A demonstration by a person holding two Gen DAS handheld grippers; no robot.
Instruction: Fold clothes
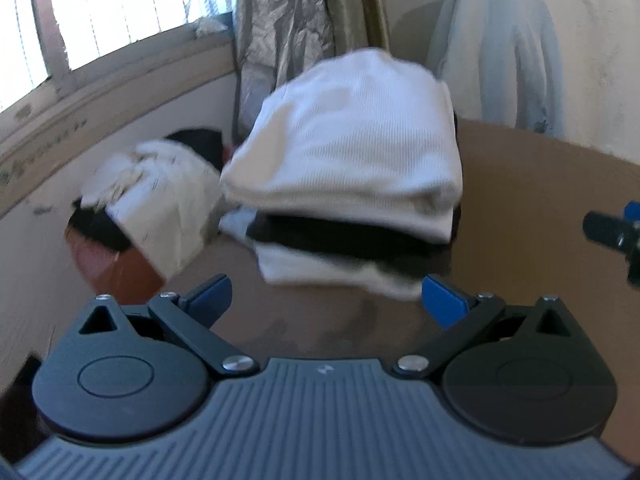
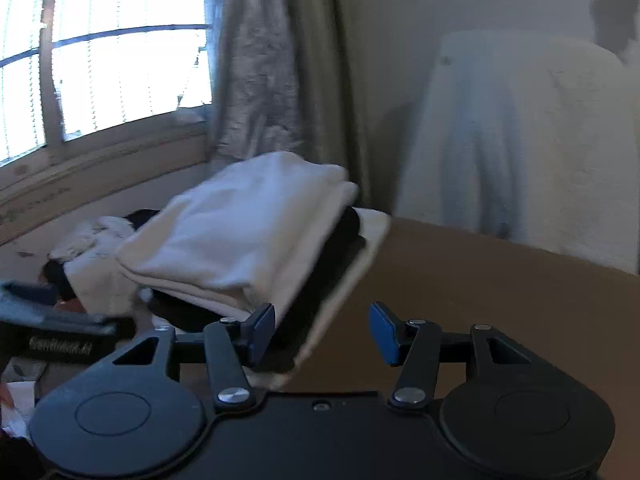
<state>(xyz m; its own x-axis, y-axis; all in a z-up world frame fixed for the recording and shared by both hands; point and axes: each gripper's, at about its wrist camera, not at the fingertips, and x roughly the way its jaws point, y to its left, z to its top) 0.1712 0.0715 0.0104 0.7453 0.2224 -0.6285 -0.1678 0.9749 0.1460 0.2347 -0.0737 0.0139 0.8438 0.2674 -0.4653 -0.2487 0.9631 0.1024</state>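
Note:
A stack of folded clothes sits on the brown table point(image 1: 540, 184): a white ribbed garment point(image 1: 352, 136) on top, a black one point(image 1: 344, 240) under it, a white one point(image 1: 320, 268) at the bottom. My left gripper point(image 1: 326, 298) is open and empty, just in front of the stack. In the right wrist view the same stack point(image 2: 240, 232) lies ahead and to the left. My right gripper point(image 2: 322, 334) is open and empty, its left finger beside the stack's near corner. The right gripper's tip shows at the right edge of the left view point(image 1: 612, 232).
A heap of unfolded white and black clothes point(image 1: 152, 196) lies left of the stack over a brown round object point(image 1: 120, 272). A window point(image 1: 100, 12) and curtain point(image 1: 288, 32) are behind. A white cloth-covered object point(image 2: 540, 140) stands at the table's far right.

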